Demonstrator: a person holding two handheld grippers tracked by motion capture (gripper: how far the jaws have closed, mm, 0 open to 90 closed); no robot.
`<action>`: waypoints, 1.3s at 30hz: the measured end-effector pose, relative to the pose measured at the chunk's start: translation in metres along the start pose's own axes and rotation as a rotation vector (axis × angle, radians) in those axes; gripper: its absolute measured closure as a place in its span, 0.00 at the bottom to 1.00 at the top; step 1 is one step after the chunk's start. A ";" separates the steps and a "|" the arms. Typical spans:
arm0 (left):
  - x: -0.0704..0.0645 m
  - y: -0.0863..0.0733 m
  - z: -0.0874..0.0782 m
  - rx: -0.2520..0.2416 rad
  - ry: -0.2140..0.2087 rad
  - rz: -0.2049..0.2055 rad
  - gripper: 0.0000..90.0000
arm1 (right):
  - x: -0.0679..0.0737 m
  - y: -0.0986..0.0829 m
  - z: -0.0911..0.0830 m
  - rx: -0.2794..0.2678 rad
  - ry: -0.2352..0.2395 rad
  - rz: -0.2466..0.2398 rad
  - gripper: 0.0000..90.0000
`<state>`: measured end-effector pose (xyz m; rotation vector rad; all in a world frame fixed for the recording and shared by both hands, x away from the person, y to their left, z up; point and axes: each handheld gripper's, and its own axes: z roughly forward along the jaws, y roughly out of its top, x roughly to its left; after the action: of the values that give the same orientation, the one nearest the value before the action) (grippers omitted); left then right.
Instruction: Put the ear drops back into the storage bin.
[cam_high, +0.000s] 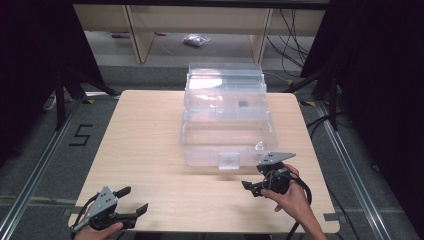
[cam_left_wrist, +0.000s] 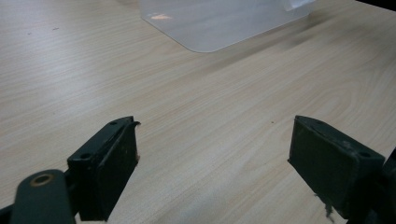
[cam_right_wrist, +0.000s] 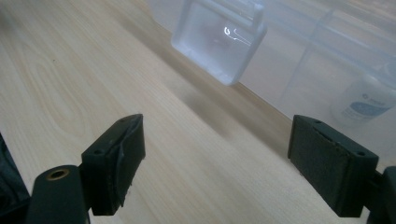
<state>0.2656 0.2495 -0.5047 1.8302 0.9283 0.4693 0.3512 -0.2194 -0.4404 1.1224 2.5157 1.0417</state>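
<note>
— Sitting at the middle of the wooden table (cam_high: 150, 145), toward the far edge, is that the clear plastic storage box (cam_high: 227, 117)?

— Yes, with its lid tipped back behind it and a latch tab (cam_high: 229, 160) hanging at the front wall. A small white bottle (cam_right_wrist: 366, 100) stands inside, near the front right corner.

— Where is the right gripper (cam_high: 256, 176)?

— Just beside the box's front right corner, on the table side, apart from it. Its jaws are spread wide with nothing between them; its own view looks at the latch tab and the bottle through the wall.

— And the left gripper (cam_high: 134, 199)?

— Well apart from the box, at the near left corner of the table, jaws likewise spread over bare wood.

— Anything beyond?

— A small plastic bag (cam_high: 196, 40) lies on the floor behind the table.
</note>
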 end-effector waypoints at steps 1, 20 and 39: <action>0.000 0.000 0.000 -0.001 0.002 0.000 0.16 | -0.002 0.000 0.000 0.015 0.002 -0.016 0.22; 0.000 0.000 0.001 -0.005 -0.002 -0.004 0.16 | 0.004 -0.028 0.010 -0.036 0.000 0.007 0.22; -0.001 0.000 0.001 -0.012 -0.001 -0.012 0.16 | 0.009 -0.048 0.003 -0.011 -0.064 0.013 0.22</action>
<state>0.2655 0.2480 -0.5052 1.8135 0.9331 0.4654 0.3183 -0.2338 -0.4741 1.1516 2.4533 1.0051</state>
